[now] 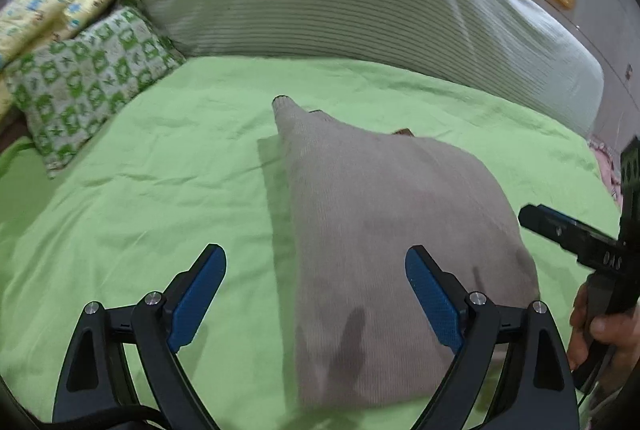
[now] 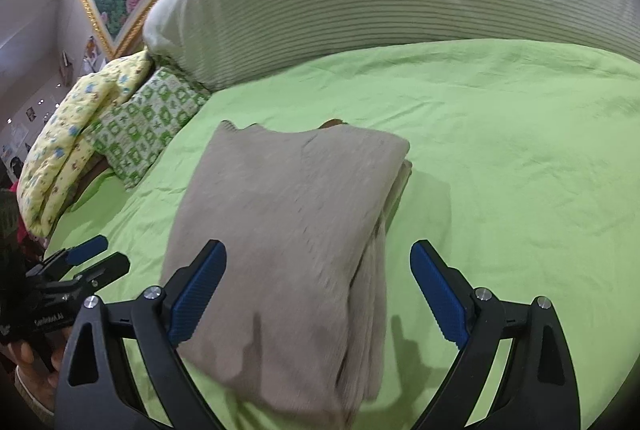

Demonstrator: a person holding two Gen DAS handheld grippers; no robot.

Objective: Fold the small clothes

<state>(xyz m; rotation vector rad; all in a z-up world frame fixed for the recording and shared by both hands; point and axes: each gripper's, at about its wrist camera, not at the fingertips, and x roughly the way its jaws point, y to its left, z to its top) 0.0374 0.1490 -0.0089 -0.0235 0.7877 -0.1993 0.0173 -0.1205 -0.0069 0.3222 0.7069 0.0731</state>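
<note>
The folded sweater [image 2: 288, 230] is lying mid-bed [image 2: 500, 150]. The left gripper [image 1: 316, 294] and the right gripper [image 2: 318, 290] are hovering over its near end, jaws gaping wide and gripping nothing.

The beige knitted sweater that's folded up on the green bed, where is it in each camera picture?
Left wrist view: the folded beige knitted sweater lies right of centre, under the right finger of the open left gripper.
Right wrist view: the sweater lies centre-left, under the left finger of the open right gripper.
Shared landmark: the green-and-white patterned cushion, at the left of both views.
</note>
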